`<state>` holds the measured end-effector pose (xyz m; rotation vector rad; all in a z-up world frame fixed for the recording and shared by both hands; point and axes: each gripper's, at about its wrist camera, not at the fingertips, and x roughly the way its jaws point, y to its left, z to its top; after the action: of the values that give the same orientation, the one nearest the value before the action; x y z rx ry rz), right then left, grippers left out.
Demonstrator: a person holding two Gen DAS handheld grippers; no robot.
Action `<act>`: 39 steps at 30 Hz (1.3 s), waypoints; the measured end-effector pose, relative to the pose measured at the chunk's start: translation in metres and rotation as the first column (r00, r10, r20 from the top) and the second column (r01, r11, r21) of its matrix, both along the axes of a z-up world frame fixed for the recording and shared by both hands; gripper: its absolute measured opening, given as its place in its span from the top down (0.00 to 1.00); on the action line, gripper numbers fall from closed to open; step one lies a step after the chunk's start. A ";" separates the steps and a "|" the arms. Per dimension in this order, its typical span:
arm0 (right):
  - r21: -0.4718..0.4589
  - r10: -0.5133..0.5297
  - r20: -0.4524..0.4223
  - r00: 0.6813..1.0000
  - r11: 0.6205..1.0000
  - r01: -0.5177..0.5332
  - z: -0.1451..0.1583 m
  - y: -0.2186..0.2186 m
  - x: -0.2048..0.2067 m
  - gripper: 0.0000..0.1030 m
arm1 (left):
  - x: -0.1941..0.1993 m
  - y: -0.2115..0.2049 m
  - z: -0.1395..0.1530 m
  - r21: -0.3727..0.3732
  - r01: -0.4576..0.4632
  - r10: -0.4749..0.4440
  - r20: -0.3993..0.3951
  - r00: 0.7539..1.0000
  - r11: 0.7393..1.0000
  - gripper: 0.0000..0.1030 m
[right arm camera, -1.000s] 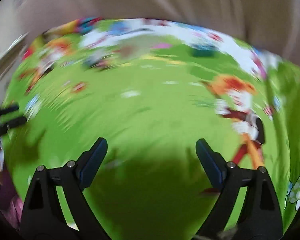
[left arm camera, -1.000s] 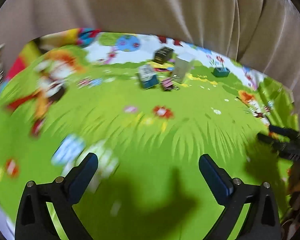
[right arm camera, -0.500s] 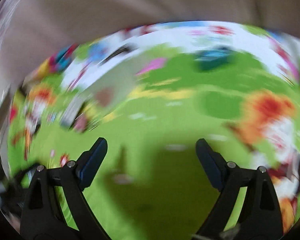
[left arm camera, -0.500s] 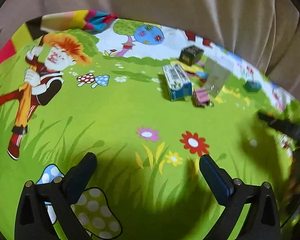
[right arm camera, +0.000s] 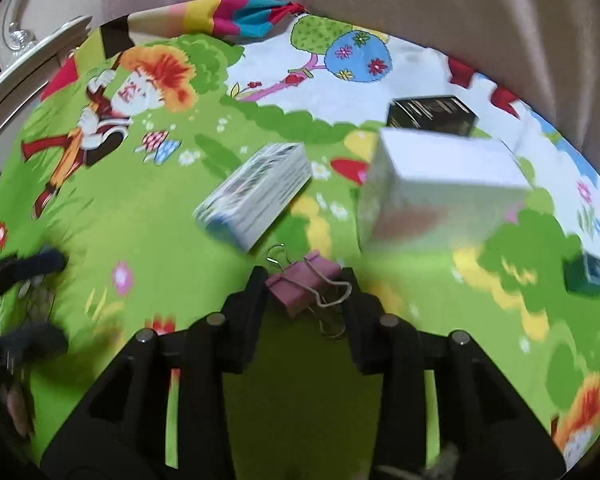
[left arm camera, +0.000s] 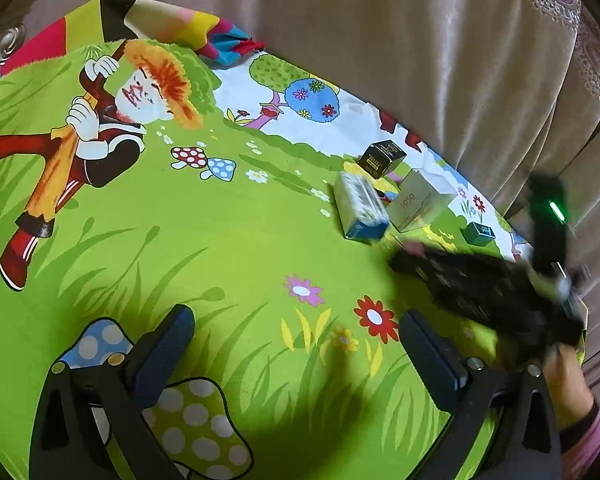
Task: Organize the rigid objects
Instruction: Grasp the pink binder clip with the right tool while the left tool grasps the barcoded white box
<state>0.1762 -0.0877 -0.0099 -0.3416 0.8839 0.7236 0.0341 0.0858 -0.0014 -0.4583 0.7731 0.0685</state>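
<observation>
A pink binder clip [right arm camera: 306, 282] lies on the green cartoon mat between the fingers of my right gripper [right arm camera: 305, 286], which have closed in on its sides. Just beyond it are a blue-and-white box [right arm camera: 256, 196] lying flat, a white box [right arm camera: 440, 192], a black box [right arm camera: 432, 114] and a small teal box [right arm camera: 592, 274]. In the left wrist view the same boxes sit far right: blue-and-white [left arm camera: 360, 208], white [left arm camera: 420, 200], black [left arm camera: 382, 158], teal [left arm camera: 478, 234]. My left gripper [left arm camera: 296, 356] is open and empty over the mat. The right gripper [left arm camera: 480, 284] shows blurred there.
A beige curtain [left arm camera: 380, 40] hangs behind the mat's far edge. A striped cloth [right arm camera: 228, 16] lies at the back left. A silver furniture edge [right arm camera: 24, 68] stands at the left. The left gripper [right arm camera: 20, 272] shows at the right wrist view's left edge.
My right gripper has swung in toward the boxes and its fingers have closed from wide open onto the pink binder clip. My left gripper has stayed open and shifted slightly.
</observation>
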 end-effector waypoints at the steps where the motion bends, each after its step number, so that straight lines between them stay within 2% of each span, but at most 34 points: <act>1: 0.008 -0.009 0.002 1.000 1.000 0.009 -0.001 -0.013 -0.007 0.61 | 0.001 0.000 0.000 0.004 0.001 -0.001 -0.002 1.000 1.000 0.00; 6: -0.010 -0.171 0.008 0.985 0.985 0.171 0.000 -0.095 -0.065 0.61 | 0.003 -0.006 0.000 0.057 0.005 -0.003 -0.033 0.999 0.998 0.00; 9: 0.013 -0.253 0.008 0.968 0.967 0.253 0.000 -0.137 -0.096 0.60 | 0.017 -0.021 -0.001 0.154 0.017 -0.002 -0.094 0.996 0.988 0.00; 10: 0.011 -0.265 0.007 0.964 0.964 0.265 0.001 -0.145 -0.101 0.60 | 0.027 -0.023 -0.002 0.166 0.029 -0.012 -0.106 0.994 0.986 0.00; 14: 0.007 -0.291 0.009 0.957 0.957 0.291 0.001 -0.154 -0.104 0.60 | 0.082 -0.043 -0.005 0.216 0.069 -0.035 -0.156 0.987 0.974 0.00; 18: -0.010 -0.292 0.025 0.956 0.956 0.293 0.001 -0.147 -0.101 0.60 | 0.148 -0.063 -0.013 0.327 0.125 -0.049 -0.231 0.972 0.937 0.00; 19: -0.003 -0.293 0.019 0.956 0.956 0.293 0.001 -0.148 -0.100 0.60 | 0.162 -0.064 -0.013 0.328 0.142 -0.065 -0.236 0.970 0.934 0.01; 20: 0.003 -0.294 0.014 0.956 0.956 0.294 0.001 -0.150 -0.101 0.59 | 0.168 -0.064 -0.013 0.333 0.139 -0.060 -0.238 0.969 0.933 0.04; 21: 0.003 -0.295 0.014 0.956 0.956 0.295 0.001 -0.150 -0.101 0.59 | 0.168 -0.065 -0.011 0.336 0.139 -0.065 -0.224 0.973 0.931 0.22; 22: 0.000 -0.294 0.018 0.956 0.956 0.294 0.001 -0.149 -0.102 0.59 | 0.163 -0.069 -0.007 0.341 0.157 -0.088 -0.207 0.974 0.927 0.59; 23: -0.001 -0.294 0.019 0.955 0.956 0.294 0.001 -0.149 -0.102 0.59 | 0.155 -0.074 -0.004 0.340 0.183 -0.116 -0.208 0.971 0.923 0.66; 25: 0.006 -0.295 0.012 0.955 0.956 0.295 0.001 -0.150 -0.102 0.59 | 0.134 -0.082 -0.002 0.315 0.227 -0.165 -0.211 0.963 0.921 0.67; 31: 0.014 -0.296 0.006 0.955 0.955 0.296 0.000 -0.150 -0.100 0.59 | 0.017 -0.102 0.000 0.275 0.311 -0.273 -0.169 0.947 0.910 0.67; 33: 0.014 -0.296 0.006 0.955 0.955 0.296 0.000 -0.150 -0.101 0.59 | -0.006 -0.105 0.000 0.292 0.324 -0.287 -0.164 0.944 0.900 0.67; 34: 0.013 -0.296 0.007 0.955 0.955 0.296 0.000 -0.150 -0.101 0.59 | -0.018 -0.108 -0.001 0.327 0.329 -0.292 -0.158 0.943 0.886 0.67; 35: 0.011 -0.296 0.009 0.955 0.955 0.296 0.000 -0.150 -0.101 0.59 | -0.023 -0.111 -0.002 0.355 0.331 -0.296 -0.150 0.943 0.874 0.67; 39: 0.007 -0.297 0.013 0.955 0.955 0.297 0.000 -0.149 -0.102 0.59 | -0.013 -0.108 -0.003 0.337 0.311 -0.277 -0.148 0.950 0.888 0.66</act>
<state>0.0744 -0.2365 -0.0098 -0.2029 0.8966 0.4441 0.0215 -0.0219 -0.0040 0.0130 0.8961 -0.0539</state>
